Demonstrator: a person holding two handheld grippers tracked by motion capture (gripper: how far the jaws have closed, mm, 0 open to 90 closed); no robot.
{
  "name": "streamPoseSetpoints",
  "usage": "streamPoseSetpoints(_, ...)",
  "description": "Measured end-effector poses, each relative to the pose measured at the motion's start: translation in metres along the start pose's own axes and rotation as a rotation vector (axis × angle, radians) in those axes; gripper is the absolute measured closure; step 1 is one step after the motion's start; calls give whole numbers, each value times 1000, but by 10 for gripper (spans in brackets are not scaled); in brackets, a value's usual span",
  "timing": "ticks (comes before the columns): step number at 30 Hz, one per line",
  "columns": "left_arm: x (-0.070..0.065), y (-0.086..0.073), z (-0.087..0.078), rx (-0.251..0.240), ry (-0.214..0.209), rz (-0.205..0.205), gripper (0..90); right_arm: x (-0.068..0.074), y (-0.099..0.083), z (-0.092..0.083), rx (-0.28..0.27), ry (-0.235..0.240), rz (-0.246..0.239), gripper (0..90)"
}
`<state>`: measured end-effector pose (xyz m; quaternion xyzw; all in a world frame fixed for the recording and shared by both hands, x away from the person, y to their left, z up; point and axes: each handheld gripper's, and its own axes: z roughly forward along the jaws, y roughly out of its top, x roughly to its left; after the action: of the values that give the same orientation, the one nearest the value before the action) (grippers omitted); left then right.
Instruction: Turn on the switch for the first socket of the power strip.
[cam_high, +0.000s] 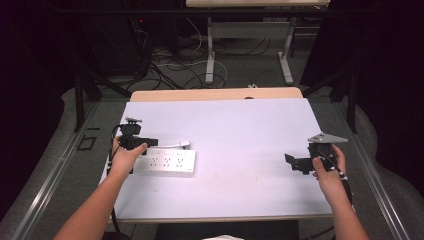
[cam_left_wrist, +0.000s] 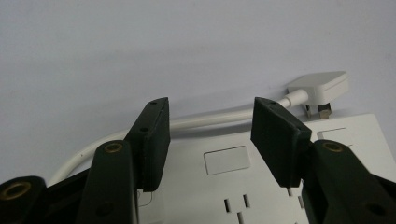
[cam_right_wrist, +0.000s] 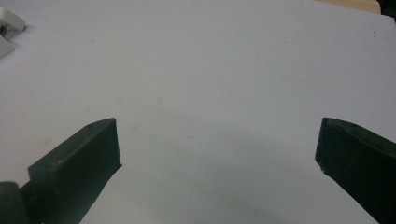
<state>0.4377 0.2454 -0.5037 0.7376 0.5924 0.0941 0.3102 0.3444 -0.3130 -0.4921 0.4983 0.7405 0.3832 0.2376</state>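
Observation:
A white power strip (cam_high: 167, 162) with several sockets lies flat on the left part of the white table top (cam_high: 240, 125). Its white cable (cam_high: 172, 145) runs along the far side to a white plug (cam_high: 185, 143) resting on the table. My left gripper (cam_high: 150, 142) hovers at the strip's left end, held in a hand. In the left gripper view the left gripper (cam_left_wrist: 210, 133) is open over the strip (cam_left_wrist: 233, 186), with the cable (cam_left_wrist: 210, 119) just beyond its tips and the plug (cam_left_wrist: 322, 84) farther off. My right gripper (cam_high: 290, 161) is open at the right, and in its own view the right gripper (cam_right_wrist: 217, 140) has only bare table between its jaws.
A wooden table edge (cam_high: 215, 94) shows beyond the white top. Behind it stand the legs of another table (cam_high: 210, 50) and loose cables on the floor (cam_high: 165, 65). Dark curtains close both sides.

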Motion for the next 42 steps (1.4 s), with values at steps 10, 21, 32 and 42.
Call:
streamPoseSetpoints(10,2,1,3,-105,-18,90,268,1,1,0,2,7,-3,0)
streamPoseSetpoints(21,3,2,6,-138,-36,52,57,2,0,1,5,8,-5,0)
streamPoseSetpoints(32,3,1,0,-172,-52,52,3,3,1,2,6,15,-10,0)
streamPoseSetpoints(42,4,0,-8,-184,-65,51,3,3,1,1,7,12,-16,0)
